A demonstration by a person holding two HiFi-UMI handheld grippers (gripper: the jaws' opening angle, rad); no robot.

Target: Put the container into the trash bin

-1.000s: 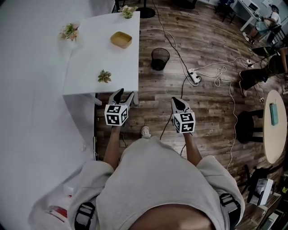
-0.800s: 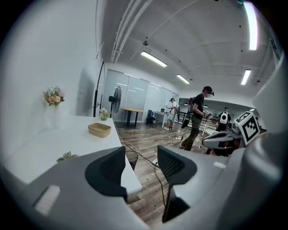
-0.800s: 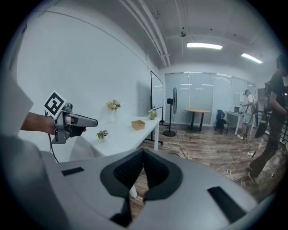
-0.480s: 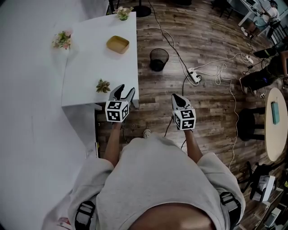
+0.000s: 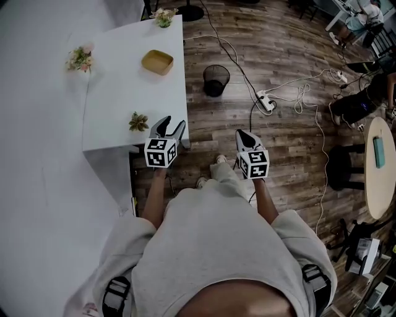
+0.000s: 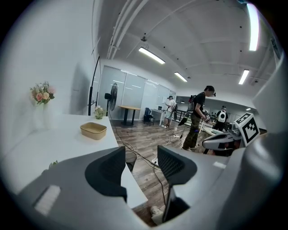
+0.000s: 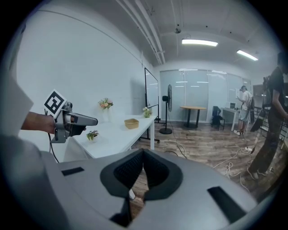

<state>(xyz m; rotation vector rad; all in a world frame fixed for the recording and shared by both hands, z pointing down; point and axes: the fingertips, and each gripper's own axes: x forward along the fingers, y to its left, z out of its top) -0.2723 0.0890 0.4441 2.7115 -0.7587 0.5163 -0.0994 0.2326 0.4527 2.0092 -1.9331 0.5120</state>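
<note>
The tan container [image 5: 157,62] sits on the white table [image 5: 117,93], far ahead of both grippers; it also shows as a shallow bowl [image 6: 93,130] in the left gripper view and as a small tan container [image 7: 131,123] in the right gripper view. The black mesh trash bin [image 5: 216,80] stands on the wood floor just right of the table. My left gripper [image 5: 169,127] hovers over the table's near right corner, open and empty. My right gripper [image 5: 245,137] is over the floor, shut with nothing in it, its jaw tips meeting [image 7: 143,155].
A small green plant [image 5: 138,121] sits just left of the left gripper. A flower vase [image 5: 79,59] and another plant [image 5: 163,15] stand farther back. Cables and a power strip [image 5: 267,104] lie on the floor. A stool [image 5: 343,170] and a round table [image 5: 378,167] are at right.
The person has stepped forward, so the table's near edge and small plant are closer to the left gripper. A leg now shows between the arms. Neither gripper's jaws have changed.
</note>
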